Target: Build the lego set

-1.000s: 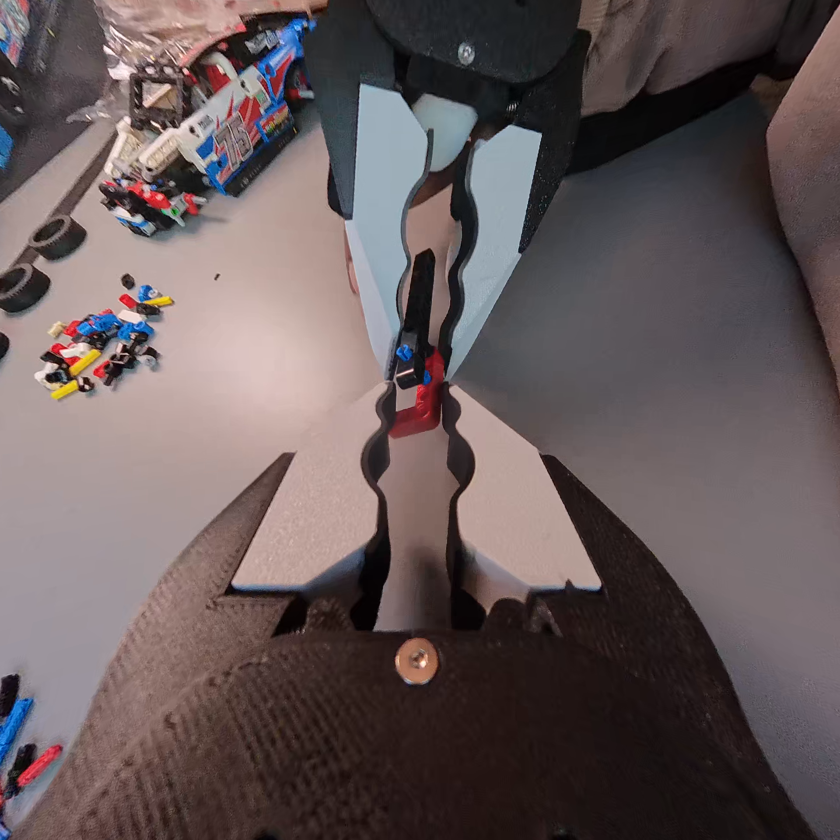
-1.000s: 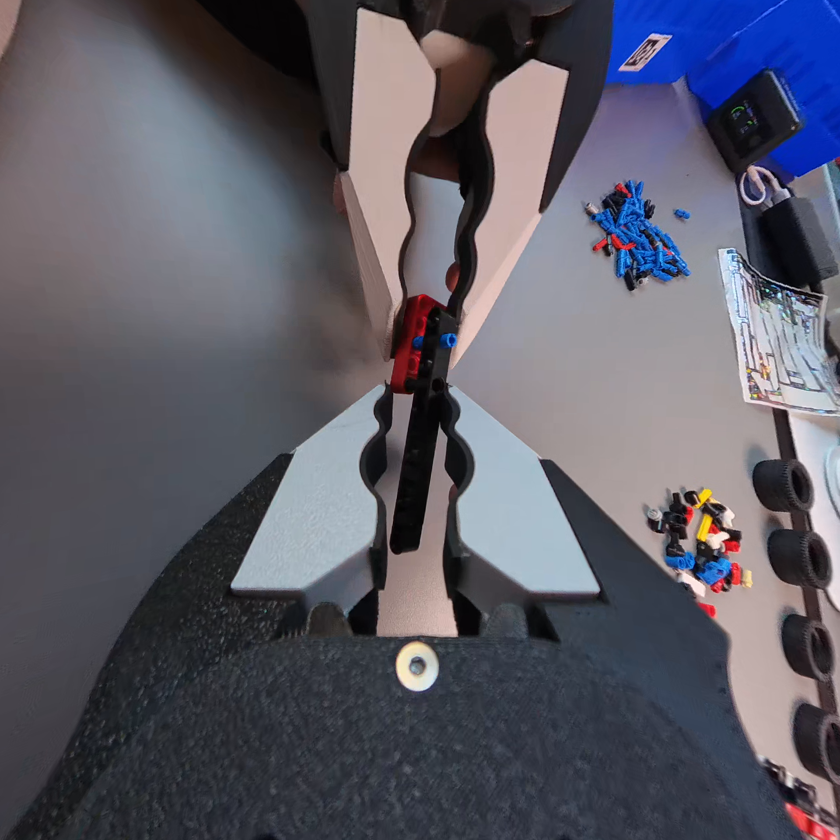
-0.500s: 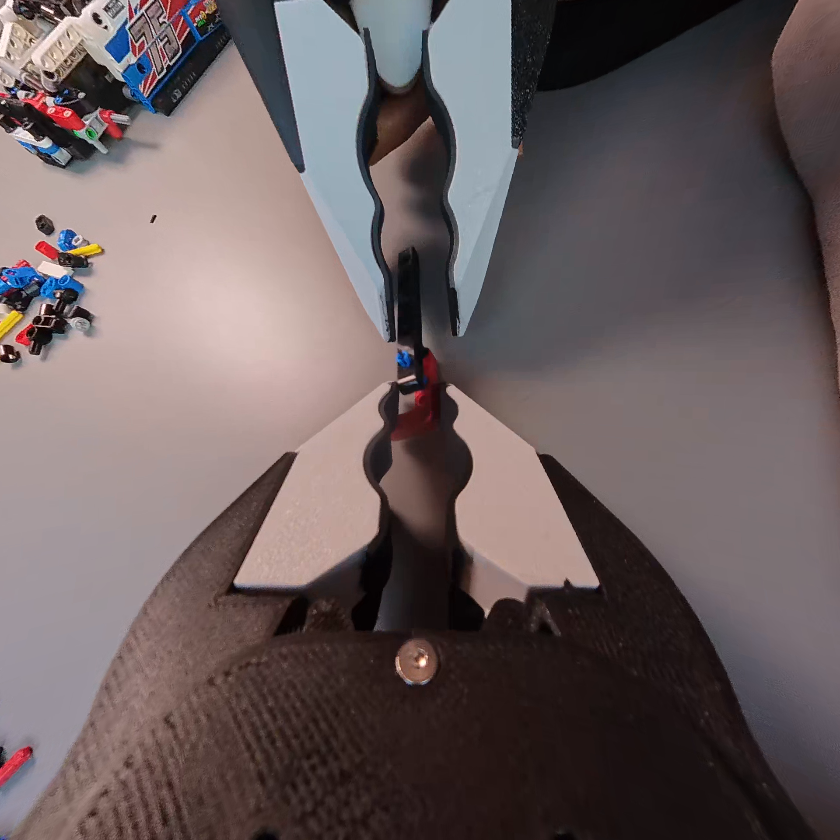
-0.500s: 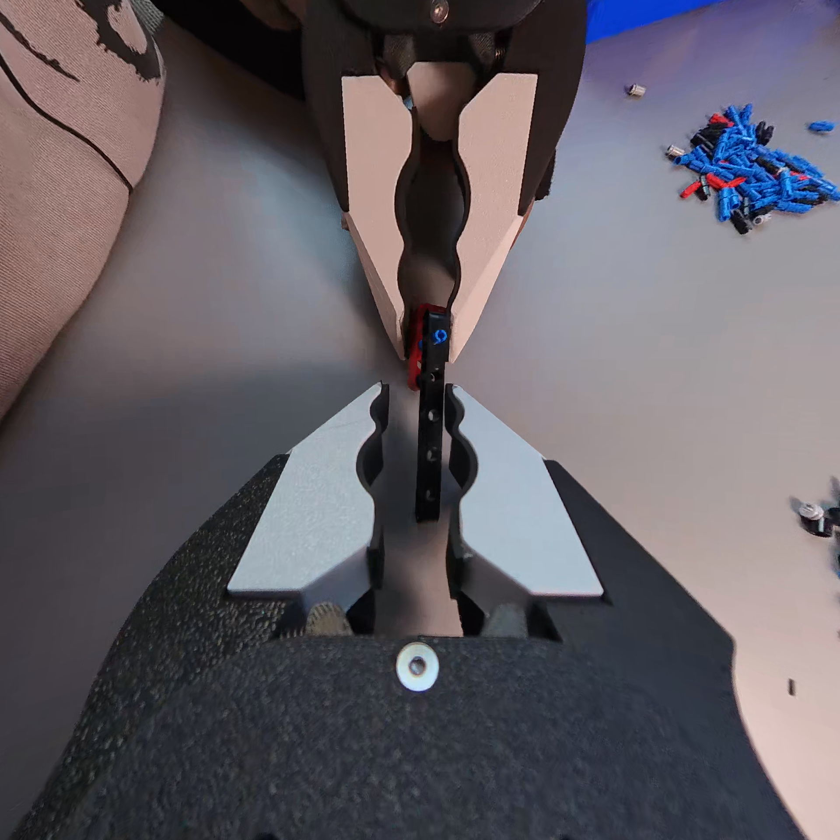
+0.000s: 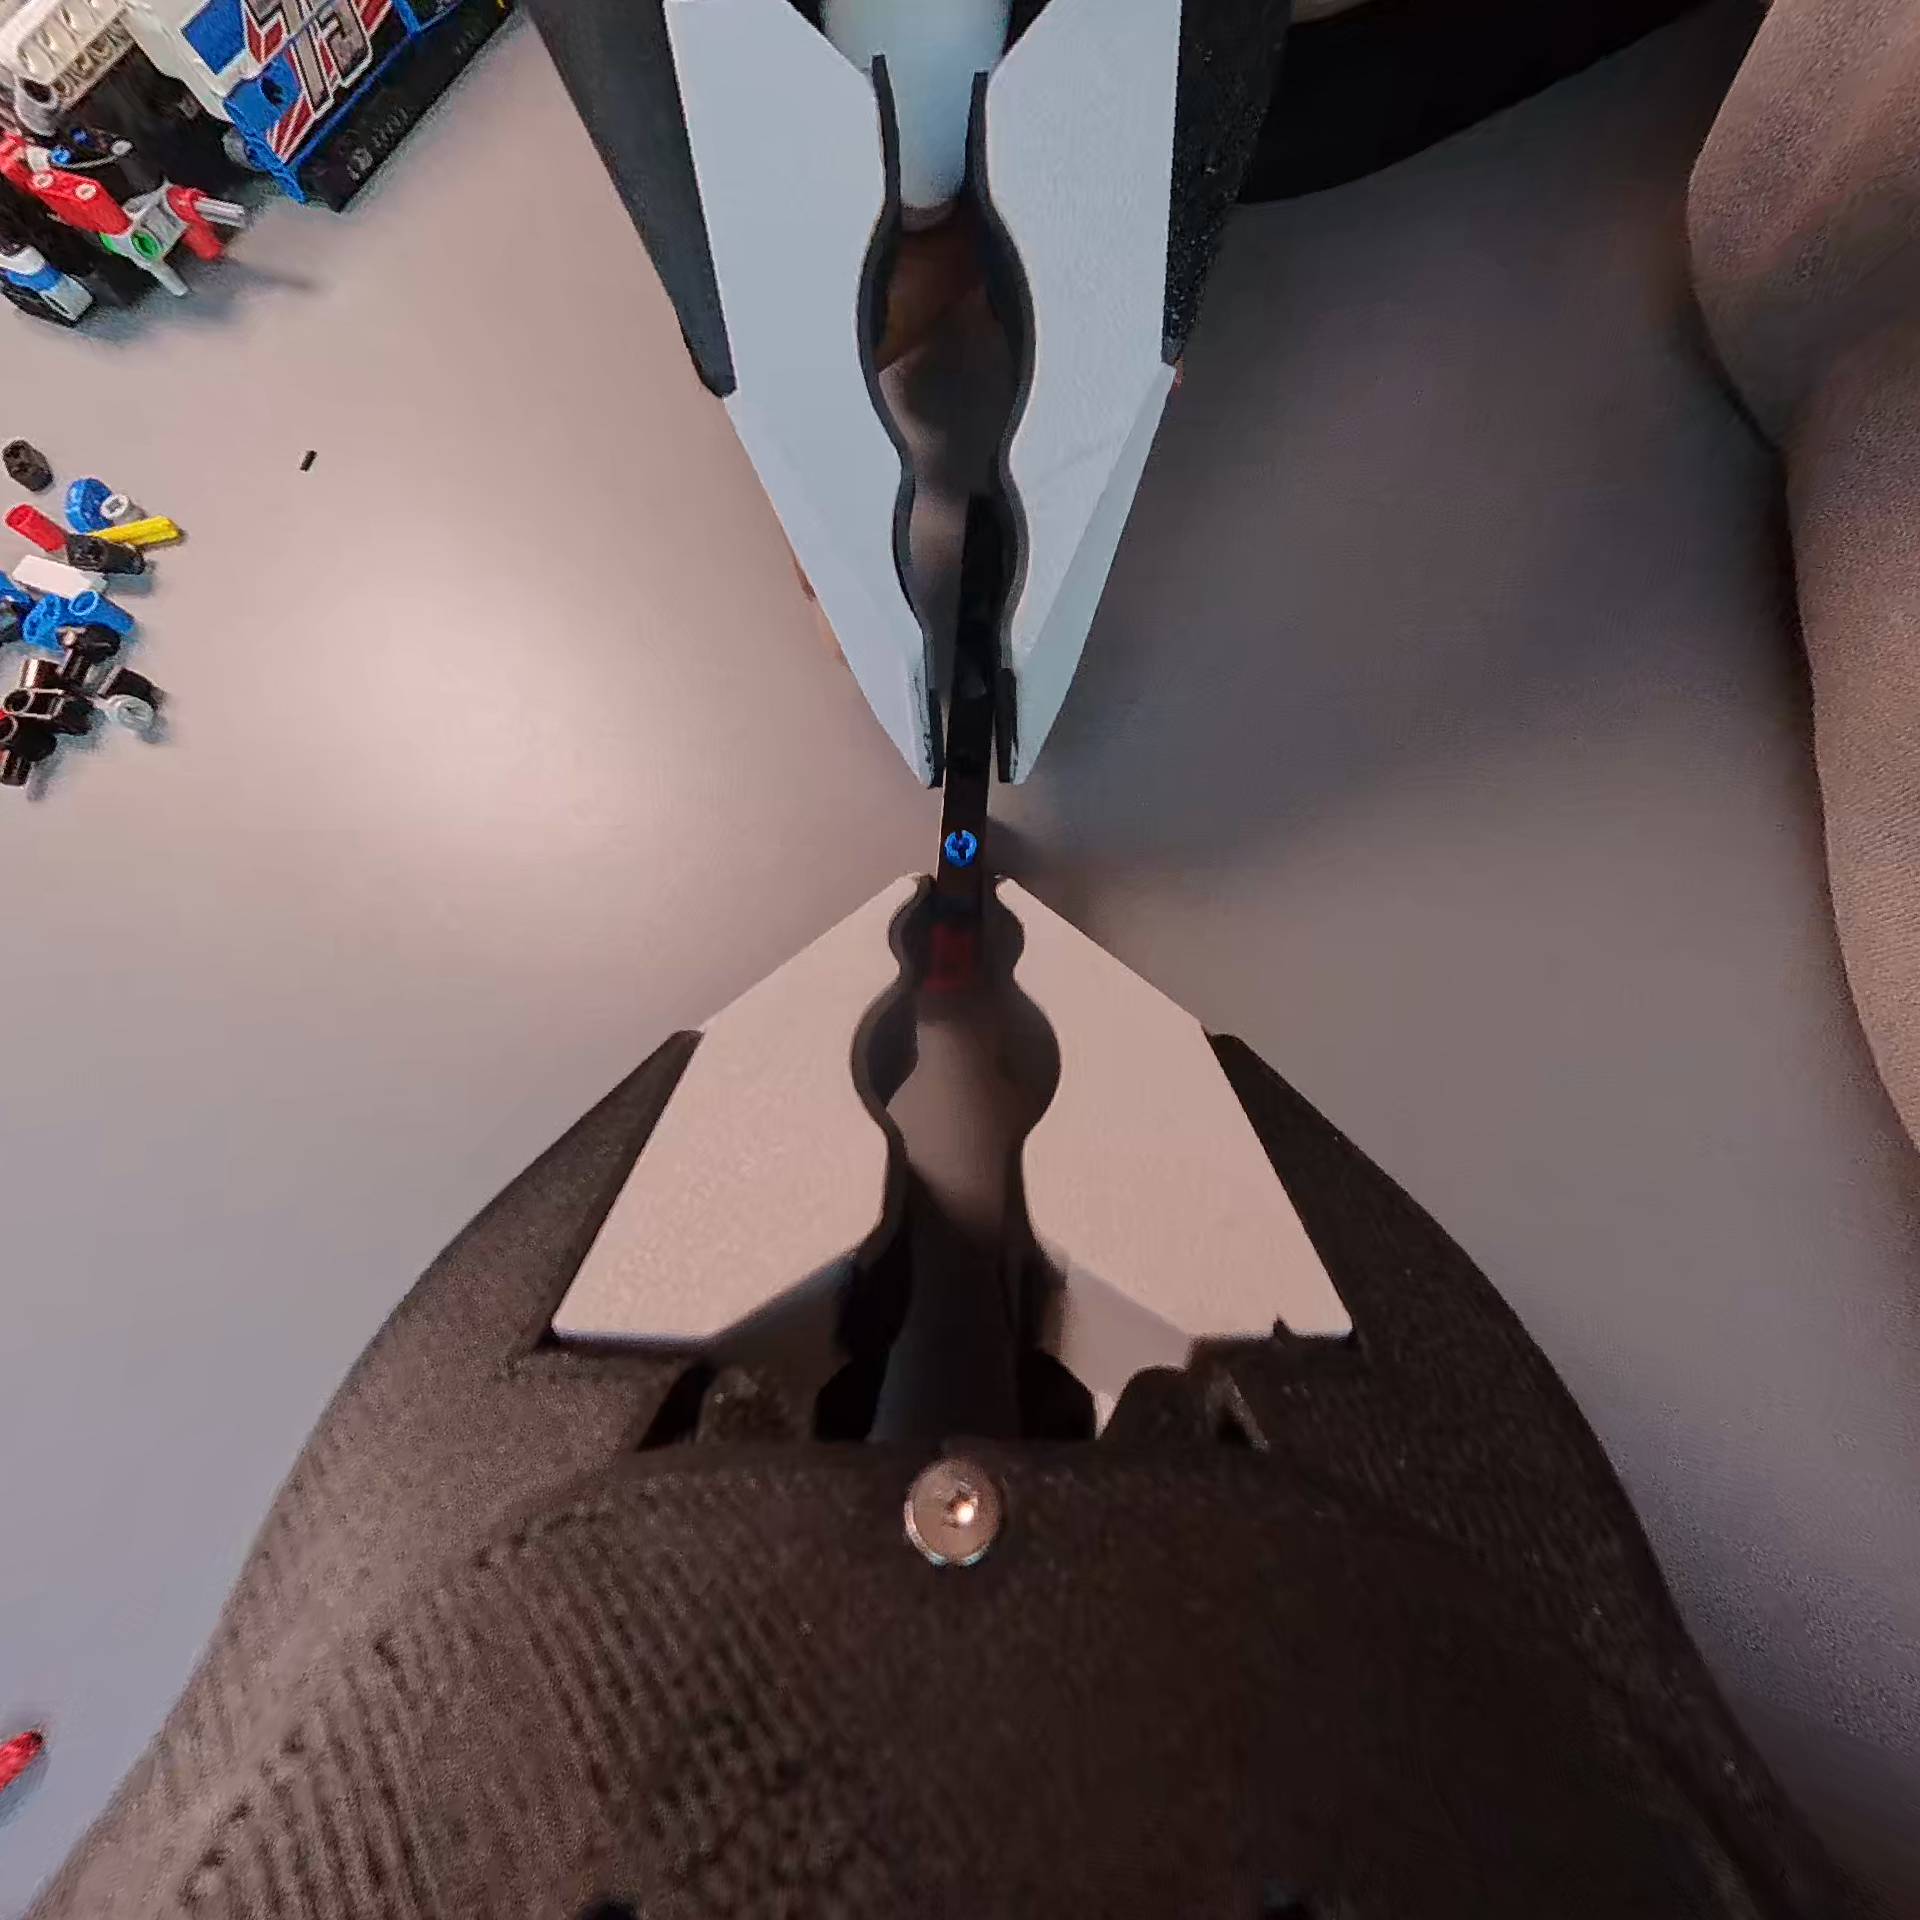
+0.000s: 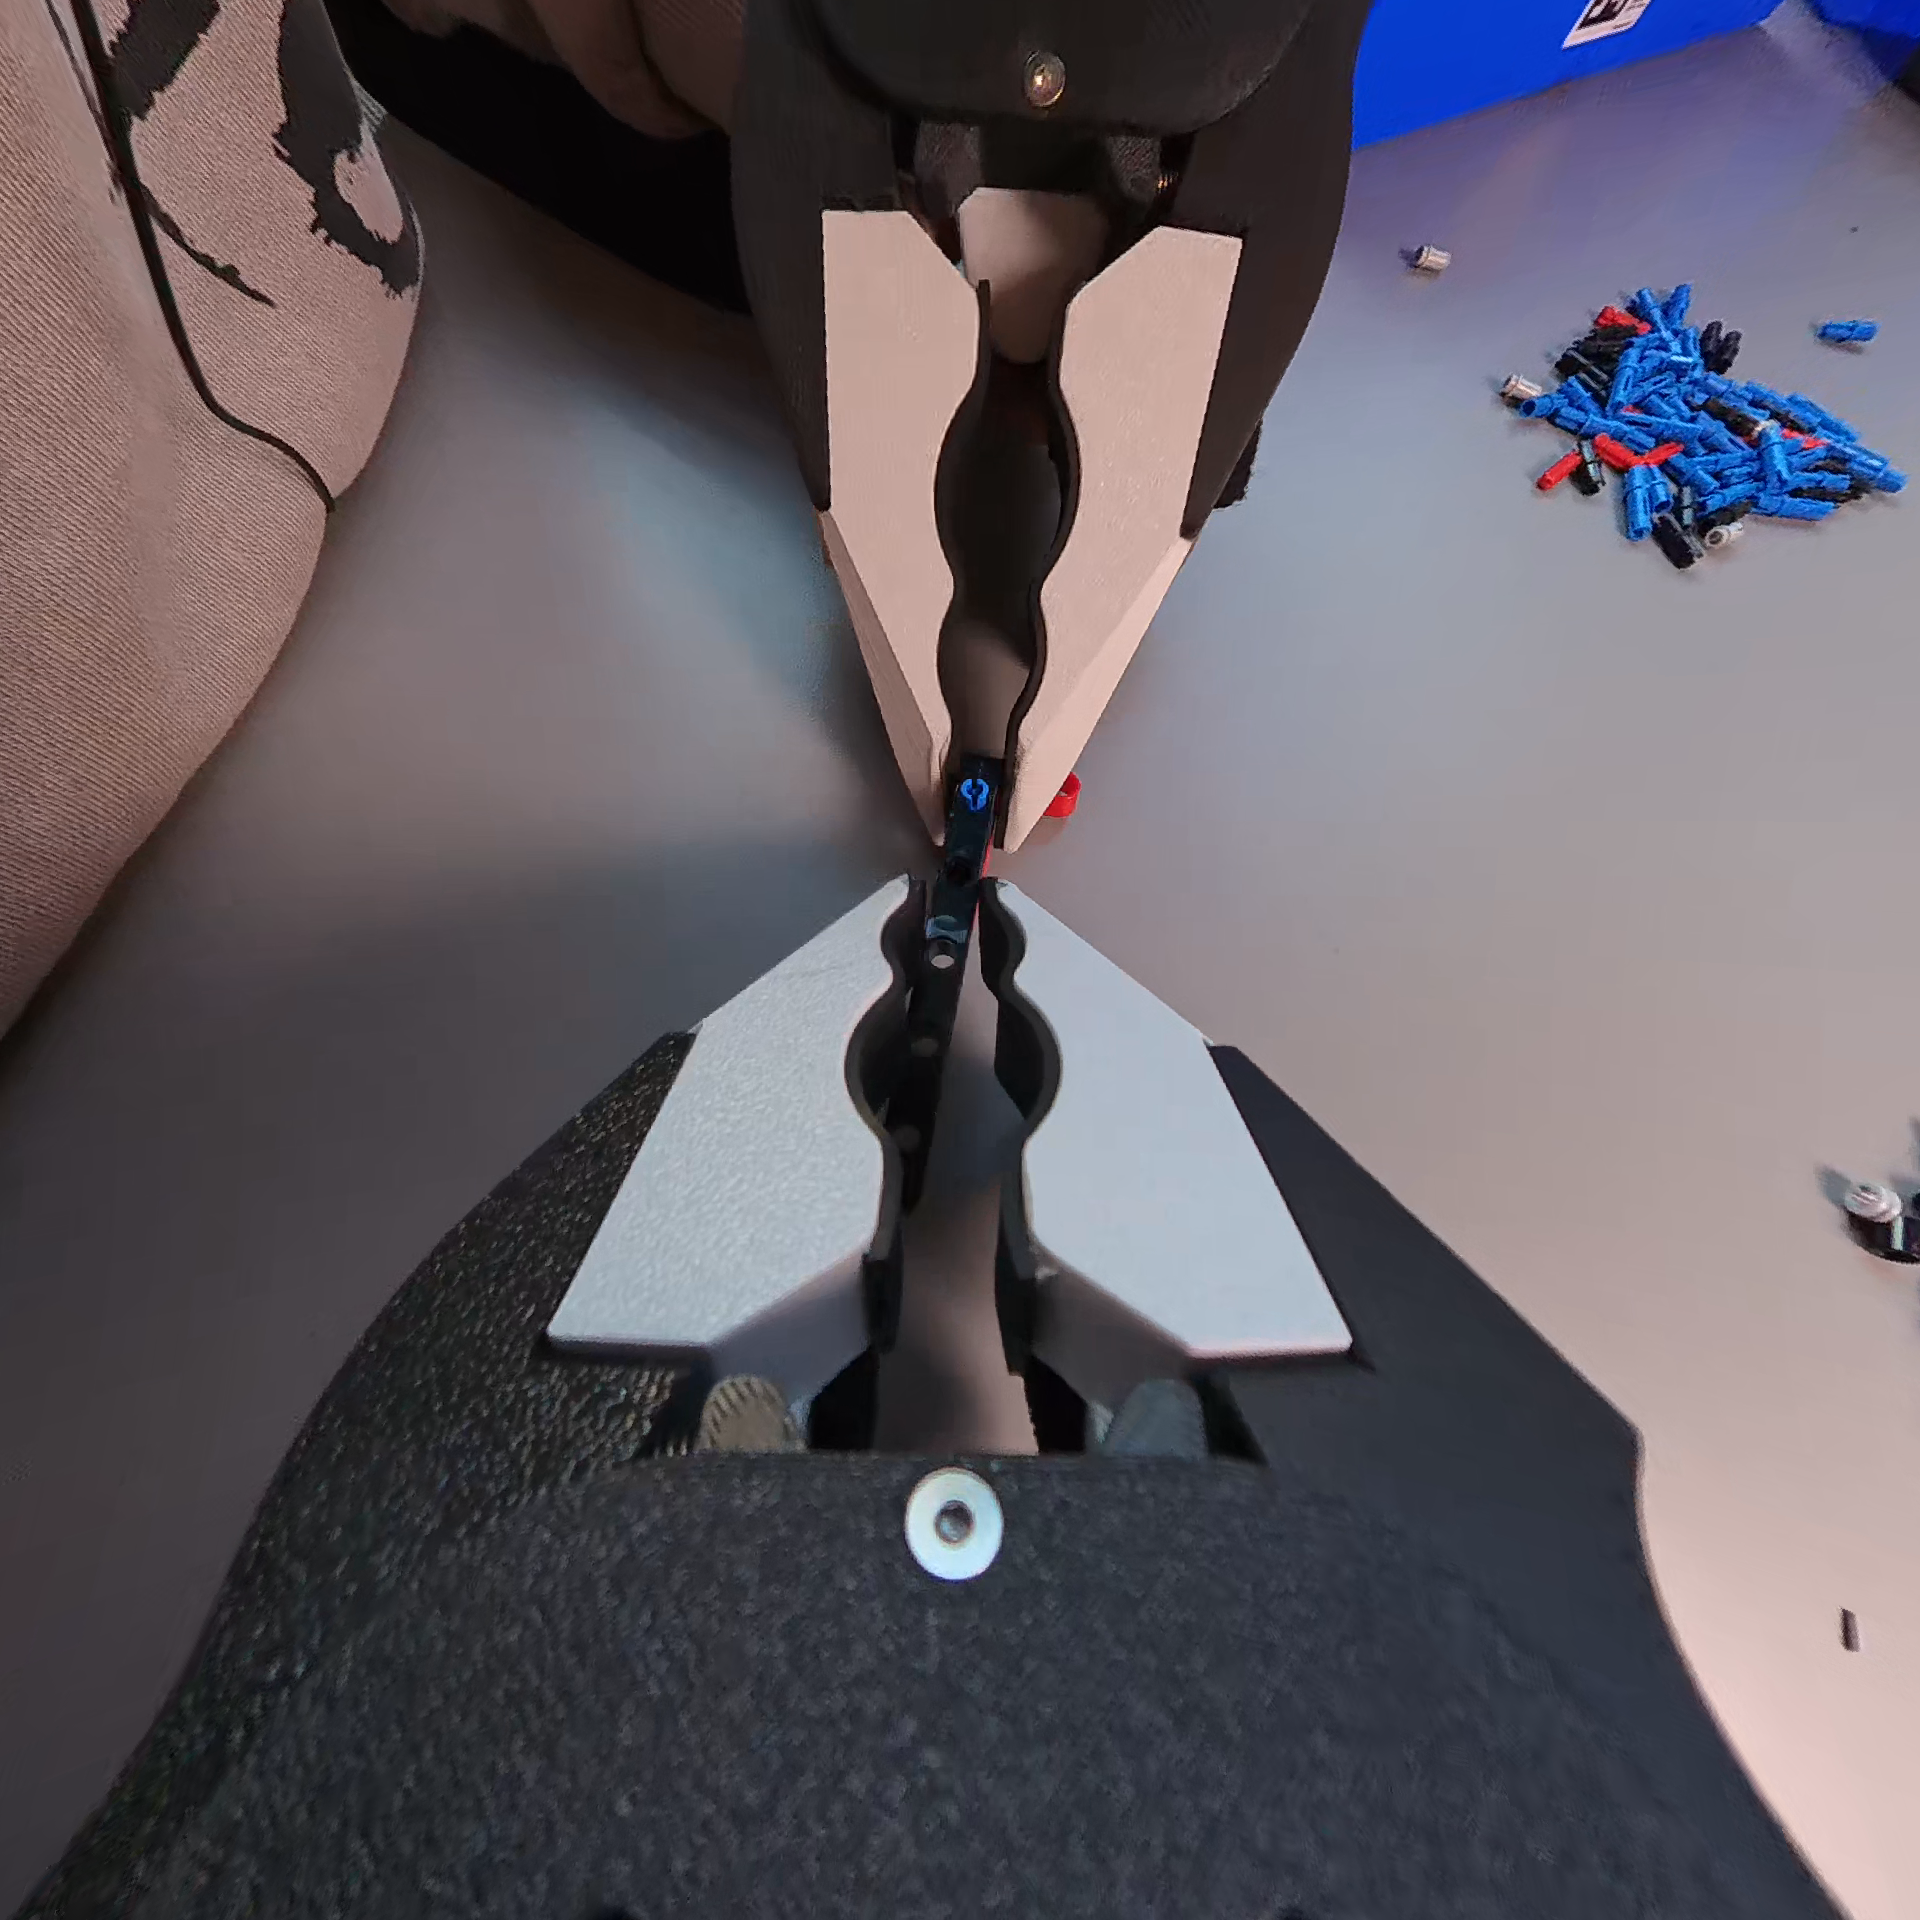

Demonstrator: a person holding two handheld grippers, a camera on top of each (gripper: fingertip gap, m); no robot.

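Note:
A black lego beam (image 6: 938, 997) with a blue pin (image 5: 961, 846) near one end is joined to a small red piece (image 5: 947, 953). The two grippers face each other tip to tip above the grey table (image 5: 468, 675). My left gripper (image 5: 957, 883) is shut on the red piece and that end of the beam. My right gripper (image 6: 951, 883) is shut on the beam's long part. In the left wrist view the right gripper (image 5: 966, 774) stands opposite. In the right wrist view the left gripper (image 6: 971, 836) stands opposite, with the red piece (image 6: 1063, 796) poking out beside it.
A partly built blue, white and red lego car (image 5: 270, 94) stands far left, with a pile of mixed loose pieces (image 5: 73, 613) nearer. A heap of blue pins (image 6: 1704, 426) lies to the right, by a blue box (image 6: 1558, 62). A person's sleeve (image 5: 1829, 520) borders the table. The tips of both grippers are at nearly the same place.
The right gripper's jaws stood a little wider half a second ago and have closed on the beam. The beam has turned so the blue pin faces the cameras. Both grippers have straightened into one line.

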